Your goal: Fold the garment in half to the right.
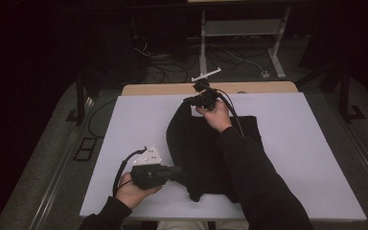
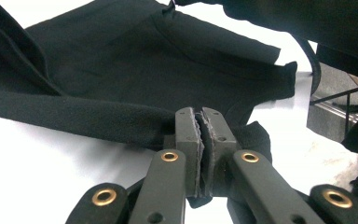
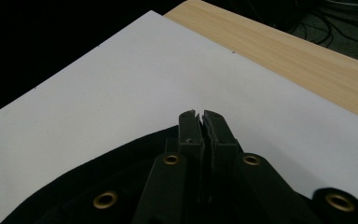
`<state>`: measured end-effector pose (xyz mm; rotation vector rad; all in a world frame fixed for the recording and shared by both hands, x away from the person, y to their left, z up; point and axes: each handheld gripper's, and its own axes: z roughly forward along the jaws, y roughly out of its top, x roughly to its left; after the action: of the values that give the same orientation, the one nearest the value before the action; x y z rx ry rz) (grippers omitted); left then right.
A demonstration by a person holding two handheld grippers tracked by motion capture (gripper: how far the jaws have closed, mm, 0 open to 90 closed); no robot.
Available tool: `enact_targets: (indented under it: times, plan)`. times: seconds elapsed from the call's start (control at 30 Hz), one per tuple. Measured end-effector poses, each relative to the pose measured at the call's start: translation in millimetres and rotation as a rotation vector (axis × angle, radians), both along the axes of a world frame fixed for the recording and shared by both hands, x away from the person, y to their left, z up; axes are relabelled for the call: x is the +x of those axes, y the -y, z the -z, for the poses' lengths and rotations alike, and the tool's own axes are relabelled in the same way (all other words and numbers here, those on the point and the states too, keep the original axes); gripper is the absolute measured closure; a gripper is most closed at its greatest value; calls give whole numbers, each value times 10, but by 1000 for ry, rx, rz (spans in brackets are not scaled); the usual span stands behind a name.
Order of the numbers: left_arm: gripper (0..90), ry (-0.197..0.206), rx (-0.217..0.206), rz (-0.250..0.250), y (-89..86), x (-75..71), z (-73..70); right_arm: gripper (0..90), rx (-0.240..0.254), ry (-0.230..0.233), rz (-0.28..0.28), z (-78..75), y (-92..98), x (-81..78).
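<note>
We see the black fabric garment (image 1: pixel 199 153) pinched at opposite edges by both closed fingers, left (image 2: pixel 186 135) and right (image 3: pixel 189 133).

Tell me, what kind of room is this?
Probably a lab or workshop for recording handling tasks. A flat white board covers a light wooden table, loose black cables trail over the grey floor, and a white metal frame stands behind. A black cloth garment lies on the board.

A white board (image 1: pixel 311 143) covers a wooden table (image 1: pixel 172 89); behind, a dark room, cables (image 1: pixel 172 60) on grey floor (image 1: pixel 52 158), a white metal stand (image 1: pixel 242 28)
</note>
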<state>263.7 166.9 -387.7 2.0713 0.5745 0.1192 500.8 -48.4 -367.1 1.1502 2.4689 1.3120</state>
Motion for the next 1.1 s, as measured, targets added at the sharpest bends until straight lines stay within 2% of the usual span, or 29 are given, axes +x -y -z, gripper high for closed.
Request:
enact_targets:
  times: [0.3,0.63,0.77,1.1]
  plan:
    - [849,10,-40,17,165,93,-145,853,10,17,29,-93,207,-36]
    - [849,11,-40,60,374,89,-174,853,22,21,70,-142,463,-69]
    - [849,5,-61,75,433,76,-194,853,24,22,88,-144,565,-70]
    - [849,-6,-72,103,613,81,-209,853,38,18,123,-140,744,-77]
